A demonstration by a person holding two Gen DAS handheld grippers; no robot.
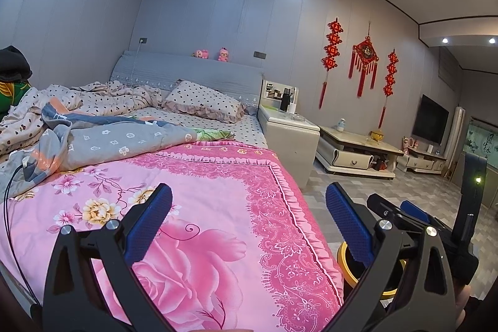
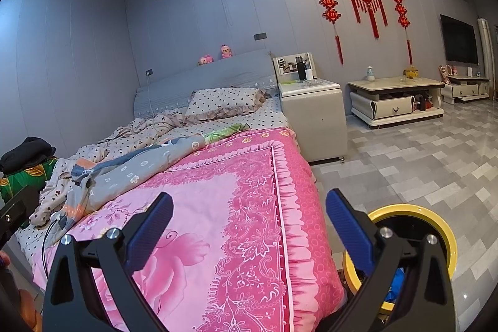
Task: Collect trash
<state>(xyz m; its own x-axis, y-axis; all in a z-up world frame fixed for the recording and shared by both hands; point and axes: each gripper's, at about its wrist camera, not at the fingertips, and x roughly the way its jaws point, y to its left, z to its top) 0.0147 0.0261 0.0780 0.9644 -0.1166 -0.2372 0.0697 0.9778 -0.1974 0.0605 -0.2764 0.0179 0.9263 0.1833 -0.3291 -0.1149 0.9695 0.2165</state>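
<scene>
Both grippers hang over the foot of the bed, and neither has anything in it. The left gripper (image 1: pixel 249 215) has its blue-padded fingers spread wide above the pink floral quilt (image 1: pixel 199 207), and the right gripper (image 2: pixel 249 220) is spread just as wide, its left finger over the same quilt (image 2: pixel 218 207) and its right finger over the yellow-rimmed trash bin (image 2: pixel 435 220). That bin stands on the grey tiled floor (image 2: pixel 435 151) just beside the bed's corner, with something blue (image 2: pixel 396 282) lying inside it (too hidden by the finger to name). From the left wrist view only a slice of the bin's yellow rim (image 1: pixel 342 257) peeks out behind the right-hand finger, and the right gripper's body (image 1: pixel 414 213) shows beyond it. Farther up the bed a grey patterned blanket (image 1: pixel 102 142) lies crumpled, touching the quilt's upper edge, and a polka-dot pillow (image 1: pixel 202 100) rests against the headboard. A cream nightstand (image 2: pixel 311 111) stands just beside the bed
</scene>
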